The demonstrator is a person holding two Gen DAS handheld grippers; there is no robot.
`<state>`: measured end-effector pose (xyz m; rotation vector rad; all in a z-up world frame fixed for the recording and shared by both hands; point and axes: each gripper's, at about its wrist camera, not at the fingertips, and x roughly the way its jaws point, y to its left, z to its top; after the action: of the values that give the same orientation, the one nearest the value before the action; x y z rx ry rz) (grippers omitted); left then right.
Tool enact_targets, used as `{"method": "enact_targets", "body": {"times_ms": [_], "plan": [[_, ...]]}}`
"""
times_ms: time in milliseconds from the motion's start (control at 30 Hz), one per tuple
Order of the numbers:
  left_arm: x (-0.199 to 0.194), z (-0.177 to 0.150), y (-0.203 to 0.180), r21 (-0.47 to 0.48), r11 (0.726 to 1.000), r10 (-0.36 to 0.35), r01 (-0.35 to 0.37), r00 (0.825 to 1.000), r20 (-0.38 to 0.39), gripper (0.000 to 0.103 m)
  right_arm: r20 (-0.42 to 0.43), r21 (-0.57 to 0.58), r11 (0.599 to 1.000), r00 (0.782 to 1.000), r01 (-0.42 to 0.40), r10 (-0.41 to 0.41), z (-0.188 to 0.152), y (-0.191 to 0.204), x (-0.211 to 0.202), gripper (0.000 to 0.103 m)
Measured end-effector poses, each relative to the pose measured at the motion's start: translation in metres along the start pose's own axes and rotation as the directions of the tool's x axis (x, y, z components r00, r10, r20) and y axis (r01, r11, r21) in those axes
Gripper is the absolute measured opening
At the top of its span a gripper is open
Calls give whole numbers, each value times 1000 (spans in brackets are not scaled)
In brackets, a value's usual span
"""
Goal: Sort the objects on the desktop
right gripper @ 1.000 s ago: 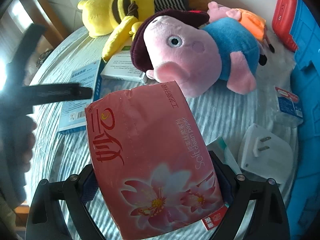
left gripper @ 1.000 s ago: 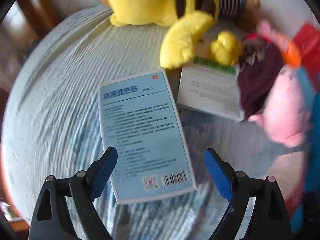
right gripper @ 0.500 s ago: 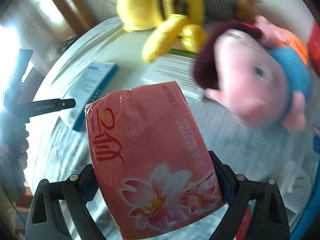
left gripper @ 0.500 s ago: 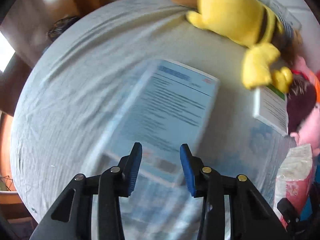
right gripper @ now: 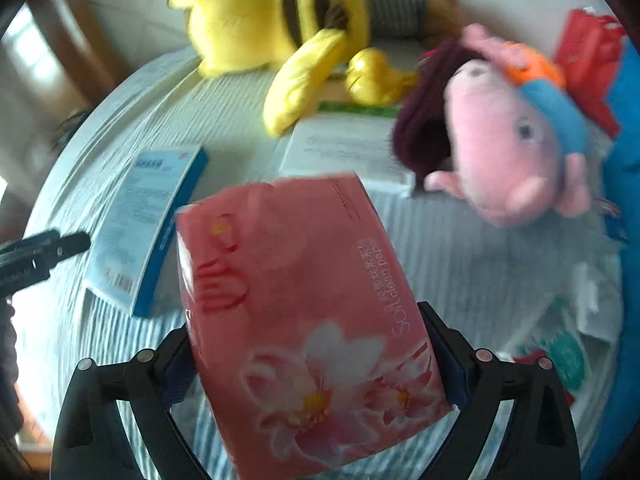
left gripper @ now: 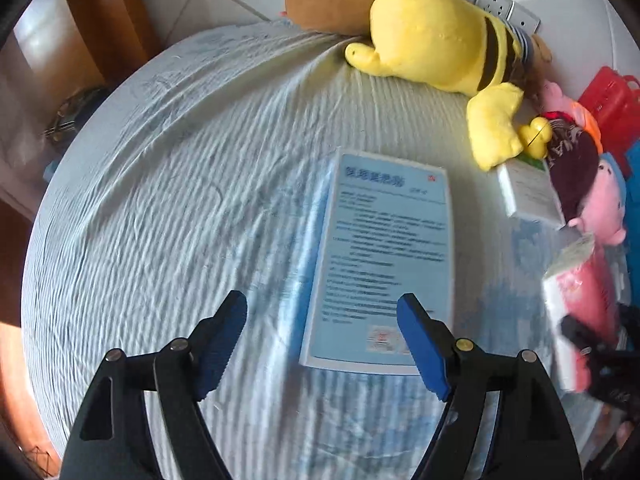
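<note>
Sorting in progress: one claw loaded, one free

Tabletop (left gripper: 168, 184) under a ribbed pale-blue cloth fills the left of the left wrist view and lies bare. Over it hovers the left claw (left gripper: 322, 332), its blue pads spread wide and gripping nothing. Just ahead and slightly to that claw's right lies the blue medicine box (left gripper: 384, 264), flat on the cloth, its long axis running nearly straight away from the claw, so the near short end with the printed code sits close beside the right pad. To take the box across its narrow width, the left claw would probably need only a small shift to the right; it is clearly the nearer of the two.

Farther right, the yellow plush (left gripper: 436, 40) sprawls along the back edge, one limb reaching down toward a white box (left gripper: 528, 192) that is partly tucked under the pink pig plush (right gripper: 504, 148).

Rightmost, the right claw (right gripper: 316, 364) is clamped on the pink tissue pack (right gripper: 308, 304), held up off the cloth and tilted, so that arm is occupied. Seen from there, the blue box lies well off to the left.
</note>
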<state>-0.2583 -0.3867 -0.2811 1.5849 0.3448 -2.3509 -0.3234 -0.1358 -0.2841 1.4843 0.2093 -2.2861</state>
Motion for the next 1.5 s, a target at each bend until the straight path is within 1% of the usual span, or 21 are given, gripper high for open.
{"method": "enact_targets", "body": {"times_ms": [133,200,233,267,300,367,433,633,667,733,833,900,933,1000,1067,1133,1167,1267,1300,1367,1500], "plan": [[7,6,18,-3,1000,-2,2,1000,-4,77,125,3,1000,992,-19,18,5,16,-42,96],[8,10,24,-6,1000,-15,15,1000,-6,77,124,-17,999,991,-47,48,13,31,-46,77],[9,13,28,-9,1000,-29,29,1000,-4,77,99,-28,998,993,-58,61,16,39,-37,45],[11,15,31,-15,999,-45,45,999,-6,77,73,-38,997,995,-71,73,18,48,-27,20],[13,17,33,-22,998,-52,52,999,-7,77,47,-48,995,995,-83,85,21,56,-18,14],[20,20,34,-17,1000,-24,24,1000,-12,73,-5,-66,992,994,-109,109,27,73,2,14],[29,20,35,-6,1000,1,-2,999,-32,53,-47,-82,989,991,-125,122,28,82,18,14],[49,12,30,39,999,4,0,996,-88,44,-155,-137,979,979,-154,132,21,102,67,13],[48,12,29,38,999,-8,11,996,-85,44,-154,-139,977,978,-163,141,21,104,69,7],[46,11,27,30,999,-31,34,996,-80,27,-156,-92,969,965,-228,212,25,102,69,4],[46,9,29,30,999,-13,15,997,-76,24,-76,-55,934,934,-353,349,33,97,45,4],[46,8,34,16,1000,-23,25,996,-85,24,-49,-59,887,888,-459,457,41,101,29,4],[46,8,37,8,999,-33,34,995,-90,24,-47,-77,876,880,-476,473,44,107,26,3],[43,9,48,-20,999,-36,34,994,-100,28,-56,-110,878,885,-466,462,48,121,29,3],[30,12,66,-71,997,-29,24,997,-67,41,-70,-124,873,882,-471,466,51,131,34,3],[5,16,86,-133,990,-37,38,999,11,74,-84,-142,863,875,-484,477,50,142,37,3],[-4,17,90,-150,987,-53,58,998,40,80,-91,-150,856,869,-494,486,50,148,38,5],[-30,22,95,-157,983,-73,90,991,110,82,-104,-170,833,850,-526,516,50,163,39,10],[-33,23,97,-151,986,-57,75,991,120,82,-106,-173,836,854,-521,510,51,167,40,12],[-32,23,101,-128,991,-24,41,992,126,82,-98,-146,870,882,-471,461,49,159,45,15],[-1,22,98,-58,997,61,-57,996,67,81,-115,-92,939,940,-331,320,38,133,60,15]]}}
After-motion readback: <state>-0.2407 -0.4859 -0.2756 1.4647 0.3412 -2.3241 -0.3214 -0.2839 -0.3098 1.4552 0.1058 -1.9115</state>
